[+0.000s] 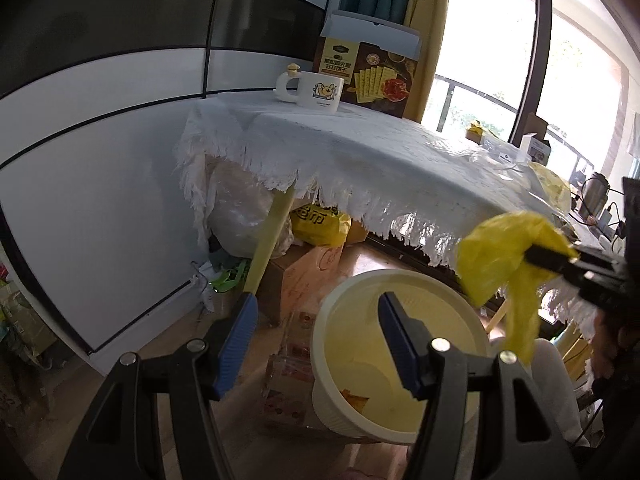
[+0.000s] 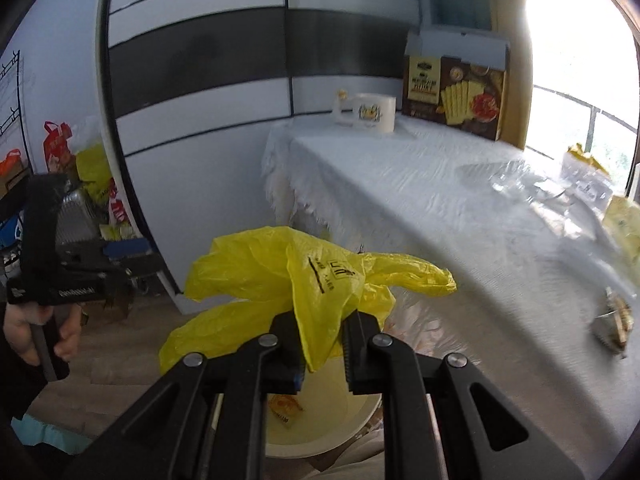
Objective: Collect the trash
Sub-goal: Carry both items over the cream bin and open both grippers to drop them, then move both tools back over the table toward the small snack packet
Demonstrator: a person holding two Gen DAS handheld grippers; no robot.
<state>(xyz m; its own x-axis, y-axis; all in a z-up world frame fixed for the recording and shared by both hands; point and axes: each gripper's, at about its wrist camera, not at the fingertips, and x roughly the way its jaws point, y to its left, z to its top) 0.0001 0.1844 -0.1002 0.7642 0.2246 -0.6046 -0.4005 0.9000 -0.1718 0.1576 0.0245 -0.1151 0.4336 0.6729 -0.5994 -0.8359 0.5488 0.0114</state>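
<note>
Left gripper (image 1: 316, 344) hangs spread and empty over the bin (image 1: 400, 364), beside the table (image 1: 360, 152). Right gripper (image 2: 320, 344) pinches a yellow bag (image 2: 304, 276) above the bin (image 2: 320, 416), beside the table (image 2: 440, 200).

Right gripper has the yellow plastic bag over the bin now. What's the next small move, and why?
Probably open the right gripper and let go. It pinches the crumpled yellow plastic bag right above the round cream-coloured bin, which sits open with a wrapper already inside. The left gripper is open and empty, clear of the drop.
</note>
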